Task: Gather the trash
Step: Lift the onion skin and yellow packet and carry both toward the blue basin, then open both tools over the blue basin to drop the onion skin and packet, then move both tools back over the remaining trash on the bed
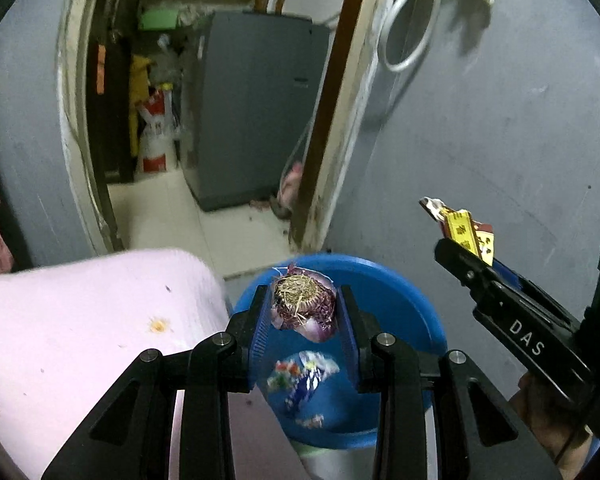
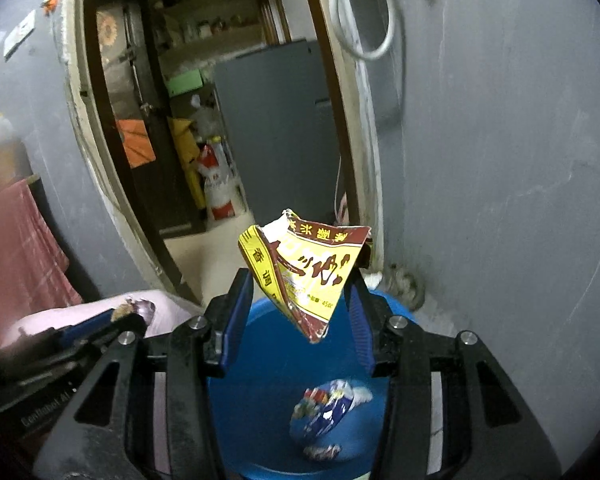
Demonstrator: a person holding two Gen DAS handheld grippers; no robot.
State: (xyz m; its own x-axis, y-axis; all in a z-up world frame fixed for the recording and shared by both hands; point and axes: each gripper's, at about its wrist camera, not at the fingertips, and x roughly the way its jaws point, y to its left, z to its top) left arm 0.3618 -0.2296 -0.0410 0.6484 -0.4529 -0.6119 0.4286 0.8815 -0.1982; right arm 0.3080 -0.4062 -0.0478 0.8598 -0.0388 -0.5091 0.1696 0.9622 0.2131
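Left gripper (image 1: pixel 305 306) fingers clamp an onion scrap (image 1: pixel 305 306) over the blue bin (image 1: pixel 400 292), ready to drop. Right gripper (image 2: pixel 300 300), at its three o'clock, pinches a yellow packet (image 2: pixel 300 268) above the same bin, where a wrapper (image 2: pixel 326 408) lies.

Blue bin (image 1: pixel 400 292) open; wall (image 1: pixel 500 140) close behind.

Glossy blue plastic bin (image 2: pixel 268 344), shiny printed foil wrapper (image 2: pixel 304 276), matt grey wall (image 2: pixel 500 160).

1. "DAS" in white on the side of the right gripper (image 1: pixel 452 240);
2. "45" in small print near the lower corner of the yellow-and-maroon packet (image 2: pixel 306 276) between the right gripper's fingers (image 2: pixel 358 316); its larger characters are not legible
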